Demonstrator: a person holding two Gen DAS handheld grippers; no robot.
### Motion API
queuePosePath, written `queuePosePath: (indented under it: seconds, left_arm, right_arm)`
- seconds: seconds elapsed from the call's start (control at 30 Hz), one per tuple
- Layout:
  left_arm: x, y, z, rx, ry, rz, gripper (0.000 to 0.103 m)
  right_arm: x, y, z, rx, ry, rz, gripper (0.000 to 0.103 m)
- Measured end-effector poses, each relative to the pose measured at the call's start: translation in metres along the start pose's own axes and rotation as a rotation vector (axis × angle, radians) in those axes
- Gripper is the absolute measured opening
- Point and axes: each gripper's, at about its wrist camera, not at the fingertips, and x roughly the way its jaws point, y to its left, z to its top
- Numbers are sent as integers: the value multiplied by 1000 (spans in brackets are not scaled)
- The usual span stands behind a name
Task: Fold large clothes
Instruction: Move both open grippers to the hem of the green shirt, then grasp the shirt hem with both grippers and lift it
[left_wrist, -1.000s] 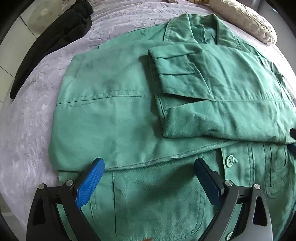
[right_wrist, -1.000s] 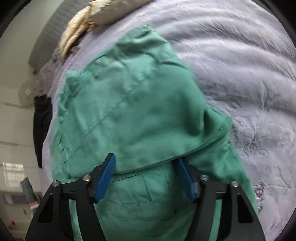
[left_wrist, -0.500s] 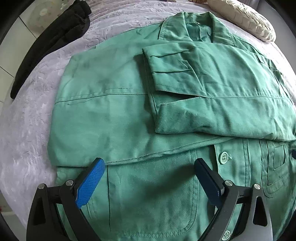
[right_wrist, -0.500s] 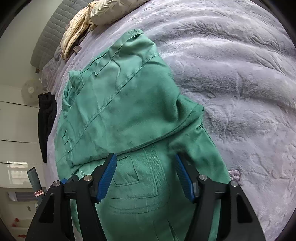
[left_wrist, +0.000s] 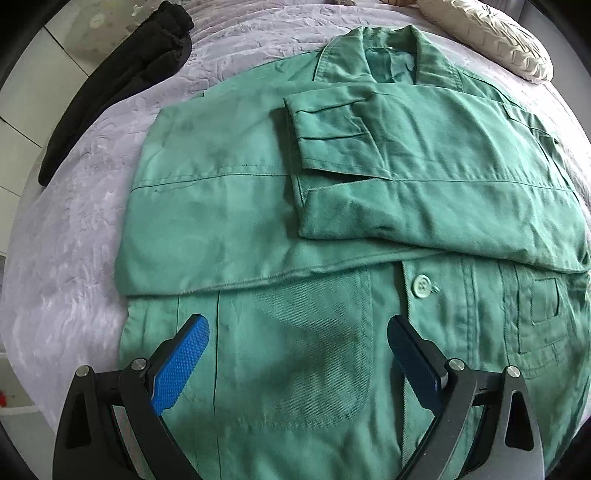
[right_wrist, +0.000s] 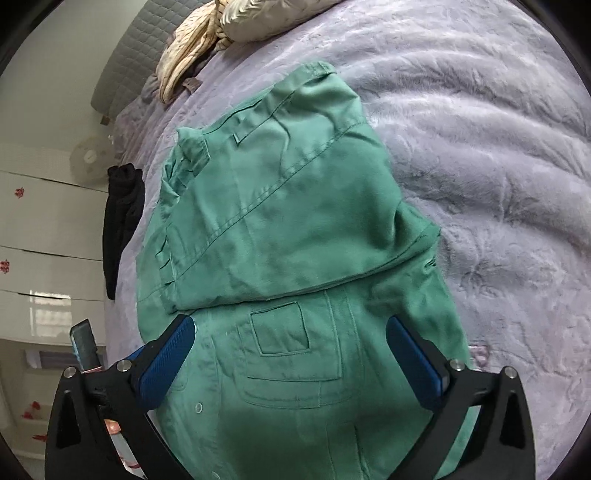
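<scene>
Left hand-held gripper (left_wrist: 297, 339) released, blue pads spread wide, hovering over hem pocket of green cotton work jacket (left_wrist: 258, 206); nothing between pads. Right hand-held gripper (right_wrist: 290, 345) jaws opening, nothing gripped, chest pocket below gap. Jacket lies flat on lilac quilted bedspread (right_wrist: 498, 147), both sleeves folded across front, button (left_wrist: 421, 285) showing. Beyond: black garment (left_wrist: 122, 77) at bed edge, cream pleated pillow (left_wrist: 491, 33) past collar.
</scene>
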Motion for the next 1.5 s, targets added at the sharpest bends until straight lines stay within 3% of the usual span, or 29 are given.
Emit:
queuePosePath:
  seconds: [0.13,0.43,0.57,0.7,0.83,1.0,1.23,1.4,1.5]
  left_arm:
    - [-20,-7,-13,6,6,4,98]
    - [-63,-8,-53,-20,33,19,98]
    - [-74,10,-80,-53,56,27,98]
    - [-77,32,-102,-82,96,52,98]
    - [-84,41,-118,-67,108,81,98]
    - [-93,50,-131,-57,86,53,98]
    - [-75,70,-163,-28,91,3,98]
    - [-61,105,-201,-56,107,-37,98]
    - [-49,132,-217,-88,121,-37,98]
  right_arm:
    - [-8,-6,-2,30,51,31,103]
    - [-18,-11,-23,21,185,-6,103]
    - [-21,1,-36,-62,209,-47,103]
    - [-26,3,-48,-59,228,-29,103]
    - [-30,2,-61,-46,235,-17,103]
    - [-33,0,-80,-1,230,-14,103]
    - [-36,-3,-128,45,199,-37,103]
    - [-49,-18,-170,76,174,-55,103]
    - [-69,-37,-191,119,113,-72,103]
